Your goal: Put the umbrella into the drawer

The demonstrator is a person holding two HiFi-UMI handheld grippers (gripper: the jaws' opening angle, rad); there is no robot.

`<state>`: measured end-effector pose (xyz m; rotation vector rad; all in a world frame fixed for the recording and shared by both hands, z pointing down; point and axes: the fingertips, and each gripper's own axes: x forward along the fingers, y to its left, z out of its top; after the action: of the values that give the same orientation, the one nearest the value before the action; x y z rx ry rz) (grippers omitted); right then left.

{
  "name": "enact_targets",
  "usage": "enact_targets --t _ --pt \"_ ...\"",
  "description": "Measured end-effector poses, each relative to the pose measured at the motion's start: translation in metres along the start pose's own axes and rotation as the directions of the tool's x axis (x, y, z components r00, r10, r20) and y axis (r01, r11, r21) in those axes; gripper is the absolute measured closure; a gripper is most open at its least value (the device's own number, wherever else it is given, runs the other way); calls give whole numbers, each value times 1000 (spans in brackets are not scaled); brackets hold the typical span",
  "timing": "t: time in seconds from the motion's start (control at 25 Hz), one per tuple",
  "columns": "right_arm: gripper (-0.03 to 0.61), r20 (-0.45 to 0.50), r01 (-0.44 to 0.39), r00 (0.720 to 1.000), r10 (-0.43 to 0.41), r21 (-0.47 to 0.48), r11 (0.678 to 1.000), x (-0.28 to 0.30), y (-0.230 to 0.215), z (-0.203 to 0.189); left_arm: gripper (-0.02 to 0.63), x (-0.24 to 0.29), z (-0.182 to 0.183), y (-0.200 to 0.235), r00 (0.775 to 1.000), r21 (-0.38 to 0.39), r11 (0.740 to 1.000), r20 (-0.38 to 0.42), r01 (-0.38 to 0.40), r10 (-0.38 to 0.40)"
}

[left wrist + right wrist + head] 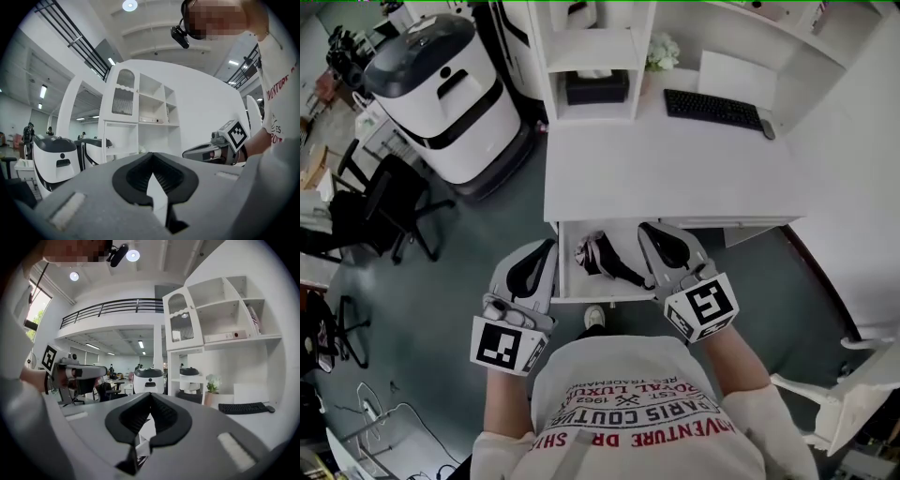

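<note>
The umbrella [602, 257] is seen lying inside the open drawer [623, 296], which is pulled out from under the white desk [675, 169]. Both grippers are held over the drawer's front, one at each side of the umbrella and apart from it. The left gripper [546, 249] is closed, its jaws brought together with nothing caught between them. The right gripper [650, 231] is likewise closed and empty. A keyboard [712, 108] is set at the far right of the desk top.
</note>
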<state>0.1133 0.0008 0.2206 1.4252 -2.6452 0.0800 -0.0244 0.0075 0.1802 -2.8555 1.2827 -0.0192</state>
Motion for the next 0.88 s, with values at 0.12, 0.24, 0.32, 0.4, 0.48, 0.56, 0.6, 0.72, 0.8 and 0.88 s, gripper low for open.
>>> enact_targets --t 0.12,0.24,0.32,0.4,0.48,0.56,0.6,0.72,0.8,0.88 --pt "578 27 13 1000 -13 0 1000 -5 -4 10 610 3 10 0 1000 25 1000 7 7 -7" --pt "578 40 16 999 -16 3 1000 -8 -8 13 610 6 15 -2 1000 34 999 12 10 -11" --pt "578 48 17 999 -17 9 1000 -9 -9 15 610 7 16 -4 1000 39 999 12 16 -16" --pt "578 58 17 998 -18 17 1000 -9 -10 17 610 9 16 -6 1000 43 999 9 23 -23" --pt "578 69 22 997 -22 11 1000 -10 -10 20 609 10 15 -9 1000 46 999 5 29 -29" --pt "578 73 25 997 -25 1 1000 -11 -11 21 609 12 14 -11 1000 46 998 1 31 -31" --pt "578 71 24 997 -24 3 1000 -11 -11 21 609 12 14 -12 1000 45 999 -1 31 -31" --pt "578 64 22 998 -23 13 1000 -13 -12 18 610 13 11 -15 1000 39 999 -7 31 -30" --pt "578 61 19 998 -20 16 1000 -14 -12 18 610 13 9 -17 999 40 999 -13 31 -30" --pt "578 55 16 998 -17 23 1000 -15 -12 16 609 12 8 -17 999 40 999 -19 27 -27"
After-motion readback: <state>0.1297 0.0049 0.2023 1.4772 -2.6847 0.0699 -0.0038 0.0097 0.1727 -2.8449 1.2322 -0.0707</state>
